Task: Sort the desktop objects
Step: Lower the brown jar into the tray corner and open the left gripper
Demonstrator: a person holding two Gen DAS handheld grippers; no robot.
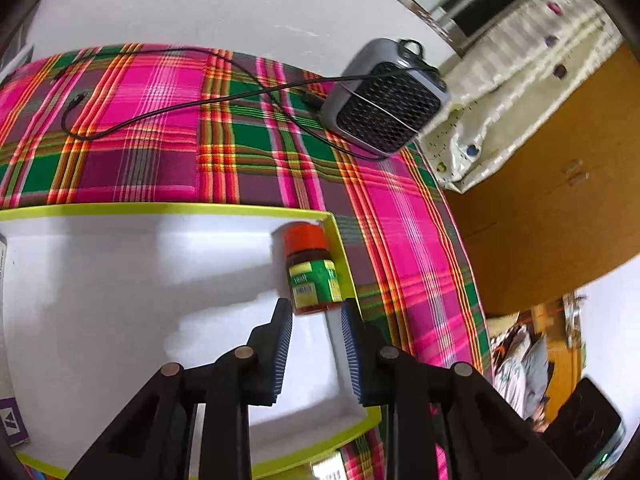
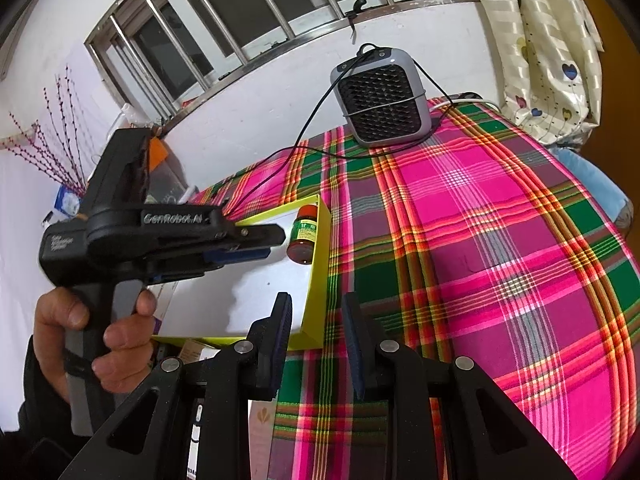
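A small brown bottle [image 1: 314,276] with an orange cap and a green-yellow label lies on its side in the far right corner of a white tray with a yellow-green rim [image 1: 160,209]. My left gripper [image 1: 316,312] is open, its blue-padded fingertips flanking the bottle's base. In the right wrist view a hand holds the left gripper [image 2: 276,246] over the tray [image 2: 320,264], tips just short of the bottle [image 2: 304,236]. My right gripper [image 2: 317,308] is open and holds nothing, above the tray's near right corner and the plaid cloth.
A grey fan heater [image 2: 382,98] stands at the table's far edge, and its black cable [image 1: 160,114] trails across the plaid cloth [image 2: 480,240]. A purple-and-white box [image 1: 12,420] lies at the tray's left side. A wall and barred window are behind.
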